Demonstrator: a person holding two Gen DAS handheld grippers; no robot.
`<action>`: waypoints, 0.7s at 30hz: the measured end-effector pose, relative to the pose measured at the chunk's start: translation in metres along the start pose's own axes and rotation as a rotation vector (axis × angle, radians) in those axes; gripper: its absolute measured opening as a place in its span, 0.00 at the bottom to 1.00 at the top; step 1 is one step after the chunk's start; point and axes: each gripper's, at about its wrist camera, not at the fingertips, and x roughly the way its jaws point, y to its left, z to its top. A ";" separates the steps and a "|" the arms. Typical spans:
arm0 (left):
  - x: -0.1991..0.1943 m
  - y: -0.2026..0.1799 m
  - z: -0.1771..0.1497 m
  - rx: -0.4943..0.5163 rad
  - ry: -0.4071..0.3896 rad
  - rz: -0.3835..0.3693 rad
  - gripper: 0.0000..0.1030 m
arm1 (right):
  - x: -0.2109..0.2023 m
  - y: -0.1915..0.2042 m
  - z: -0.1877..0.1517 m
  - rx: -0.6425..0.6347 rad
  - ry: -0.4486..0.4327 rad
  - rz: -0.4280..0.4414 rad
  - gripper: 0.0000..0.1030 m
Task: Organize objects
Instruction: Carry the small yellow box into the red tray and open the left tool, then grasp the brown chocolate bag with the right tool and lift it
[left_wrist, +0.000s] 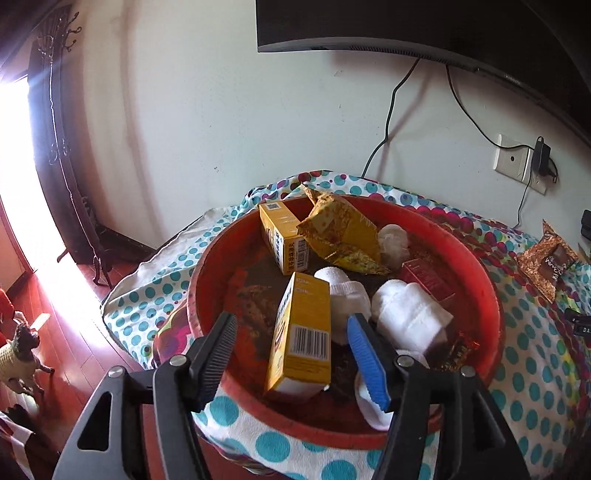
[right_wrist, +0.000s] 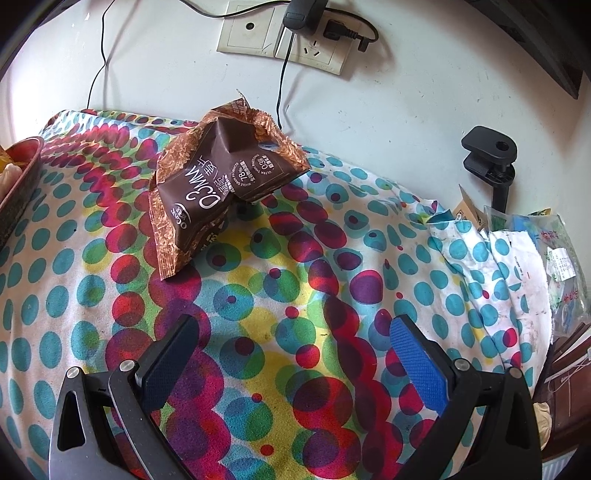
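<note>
A round red tray (left_wrist: 491, 295) on a dotted cloth holds two yellow boxes, a gold snack bag (left_wrist: 343, 232), rolled white socks (left_wrist: 406, 314) and a small red box (left_wrist: 428, 277). The nearer yellow box (left_wrist: 303, 347) stands by the tray's front rim, between the fingers of my left gripper (left_wrist: 291, 319). That gripper is open and neither pad touches the box. The other yellow box (left_wrist: 282, 236) lies at the back. A brown snack bag (right_wrist: 218, 184) lies on the cloth right of the tray. My right gripper (right_wrist: 295, 323) hangs open over bare cloth short of the bag.
The tray's edge (right_wrist: 22, 173) shows at the far left of the right wrist view. Wall sockets (right_wrist: 280, 33) with cables and a black clamp (right_wrist: 487, 155) stand behind. Plastic bags (right_wrist: 554, 251) crowd the table's right edge. A small dog (left_wrist: 18, 354) stands on the floor at left.
</note>
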 end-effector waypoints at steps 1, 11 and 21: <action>-0.005 0.002 -0.003 -0.009 -0.003 0.002 0.65 | -0.001 0.000 0.000 -0.003 -0.004 0.002 1.00; -0.036 -0.018 -0.020 -0.027 -0.046 -0.110 0.66 | -0.013 0.029 0.036 0.026 -0.040 0.123 1.00; -0.031 -0.029 -0.031 0.005 -0.029 -0.183 0.66 | 0.037 0.019 0.074 0.254 0.021 0.239 1.00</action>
